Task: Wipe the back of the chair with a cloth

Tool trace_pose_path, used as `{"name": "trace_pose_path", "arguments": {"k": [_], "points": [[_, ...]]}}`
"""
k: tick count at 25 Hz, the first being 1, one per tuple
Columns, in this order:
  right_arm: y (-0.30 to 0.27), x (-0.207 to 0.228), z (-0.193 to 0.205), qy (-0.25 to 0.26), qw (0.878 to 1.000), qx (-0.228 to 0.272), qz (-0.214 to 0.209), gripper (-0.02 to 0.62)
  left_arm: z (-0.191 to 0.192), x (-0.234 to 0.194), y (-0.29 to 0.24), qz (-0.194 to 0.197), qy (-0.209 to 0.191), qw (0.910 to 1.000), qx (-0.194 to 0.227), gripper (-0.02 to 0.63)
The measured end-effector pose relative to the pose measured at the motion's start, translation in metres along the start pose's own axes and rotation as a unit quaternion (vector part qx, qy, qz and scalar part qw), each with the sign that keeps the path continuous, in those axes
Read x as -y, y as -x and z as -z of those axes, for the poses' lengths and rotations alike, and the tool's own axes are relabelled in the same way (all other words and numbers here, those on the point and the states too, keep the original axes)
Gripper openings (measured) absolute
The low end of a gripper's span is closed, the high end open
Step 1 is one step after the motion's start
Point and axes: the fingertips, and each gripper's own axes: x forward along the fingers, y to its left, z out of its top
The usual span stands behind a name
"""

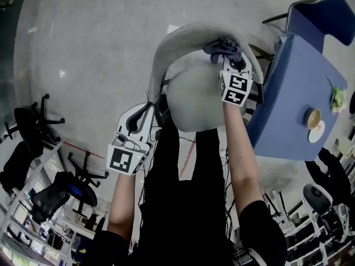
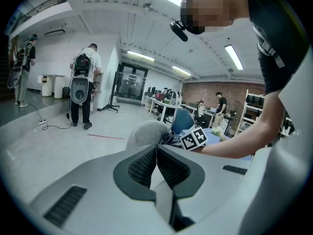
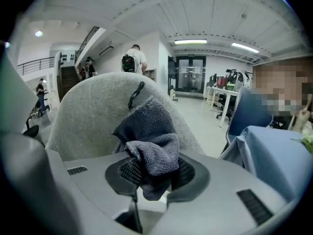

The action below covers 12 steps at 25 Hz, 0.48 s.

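Cloth point(image 3: 149, 141) bunching soft and limp in right gripper point(image 3: 152, 175), jaws clamping its folds, at top edge of chair back point(image 1: 177, 43), upper centre of head view. Probably light and floppy; gripping a thick wad seems safest. Left gripper point(image 2: 156, 151) hanging lower left, jaws pressed together on nothing

The head view looked steeply down from above the person point(image 1: 191, 204) onto the grey chair point(image 1: 194, 93). The left gripper view faced roughly level, with that chair farther off ahead. The right gripper view sat close against its back. All 3 shared the chair.
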Motion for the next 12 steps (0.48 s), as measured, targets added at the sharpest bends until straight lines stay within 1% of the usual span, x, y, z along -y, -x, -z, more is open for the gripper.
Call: {"name": "trace_pose_path", "arguments": {"k": [2, 7, 12], "points": [[-0.002, 0.005, 0.005, -0.015, 1.000, -0.002, 0.007, 0.122, 0.003, -0.004, 0.001, 0.000, -0.001, 1.0000, -0.002, 0.026], [-0.006, 0.001, 0.004, -0.030, 0.999, 0.001, 0.011, 0.120, 0.006, -0.012, 0.004, -0.001, -0.001, 1.0000, -0.005, 0.026], [-0.010, -0.006, 0.005, -0.035, 0.999, 0.002, 0.016, 0.117, 0.010, -0.016, 0.007, -0.004, 0.006, 1.0000, -0.007, 0.026]]}}
